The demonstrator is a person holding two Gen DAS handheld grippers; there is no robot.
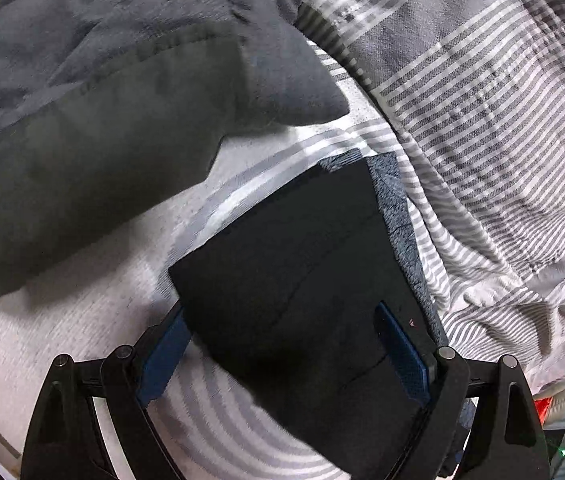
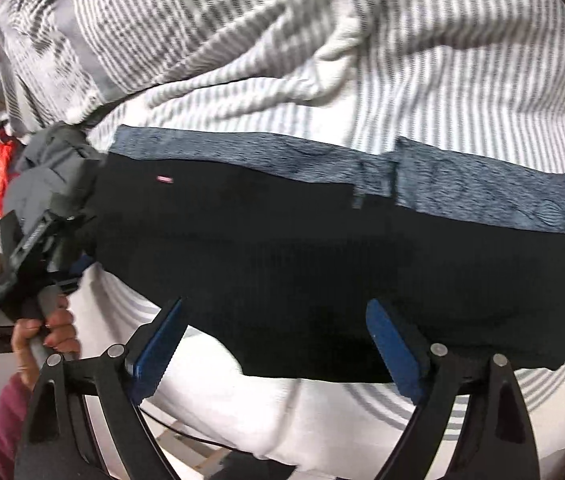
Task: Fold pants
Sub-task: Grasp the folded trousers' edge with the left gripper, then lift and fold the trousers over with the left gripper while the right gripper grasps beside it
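Pants (image 2: 322, 264) flat between wide-open fingers of right gripper (image 2: 274, 344) and left gripper (image 1: 282, 344), ungripped.

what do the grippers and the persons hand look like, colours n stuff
Both the left gripper and the right gripper have blue ridged finger pads on black angular linkage arms with silver pivot pins. In the right wrist view, a bare hand with a pink sleeve grips a grey handle.

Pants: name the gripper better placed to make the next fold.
Probably the left gripper: it sits at the short end of the black pants, open jaws straddling the edge, ready to carry it over lengthwise. The right gripper faces the long side.
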